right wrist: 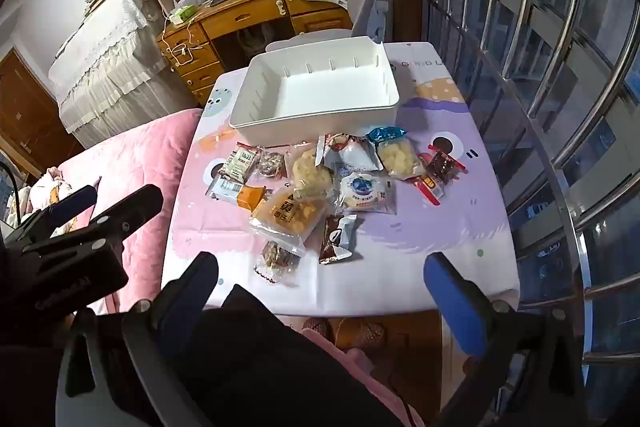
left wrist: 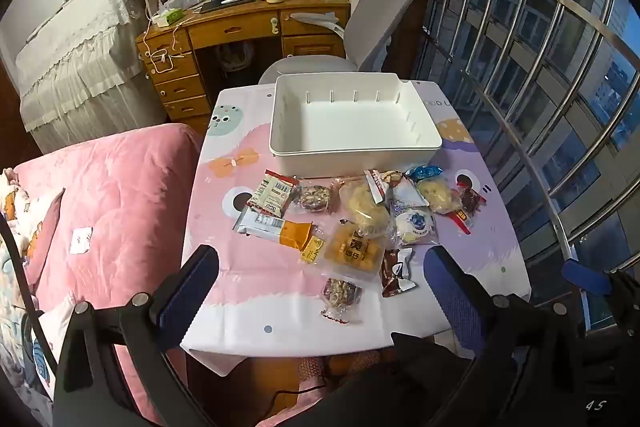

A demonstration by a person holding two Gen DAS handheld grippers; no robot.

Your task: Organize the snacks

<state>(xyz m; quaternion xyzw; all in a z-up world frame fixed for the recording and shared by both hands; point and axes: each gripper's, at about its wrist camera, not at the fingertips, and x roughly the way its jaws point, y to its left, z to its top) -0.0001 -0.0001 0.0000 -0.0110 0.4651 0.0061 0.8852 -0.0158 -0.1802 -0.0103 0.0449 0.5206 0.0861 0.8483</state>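
A pile of several wrapped snacks lies mid-table: a yellow pastry pack point(left wrist: 352, 251) point(right wrist: 288, 215), a brown packet point(left wrist: 394, 273) point(right wrist: 336, 239), a nut-cluster packet point(left wrist: 340, 295) point(right wrist: 276, 255), an orange-and-grey bar point(left wrist: 276, 227) point(right wrist: 236, 193) and a red packet point(left wrist: 466, 205) point(right wrist: 440, 167). Behind them stands a white bin point(left wrist: 352, 151) point(right wrist: 300, 131) with nothing in it. My left gripper point(left wrist: 320, 253) hovers open above the table's near edge. My right gripper point(right wrist: 320, 261) hangs beside it, equally wide, nothing between its fingers. Each gripper shows at the edge of the other's view.
The small table wears a pink and lilac cartoon cloth point(left wrist: 256, 291) point(right wrist: 420, 227). A pink quilted bed point(left wrist: 120, 187) adjoins its left side. A grey office chair point(left wrist: 380, 19) and wooden desk point(left wrist: 240, 23) stand behind. Steel window bars point(left wrist: 540, 67) run along the right.
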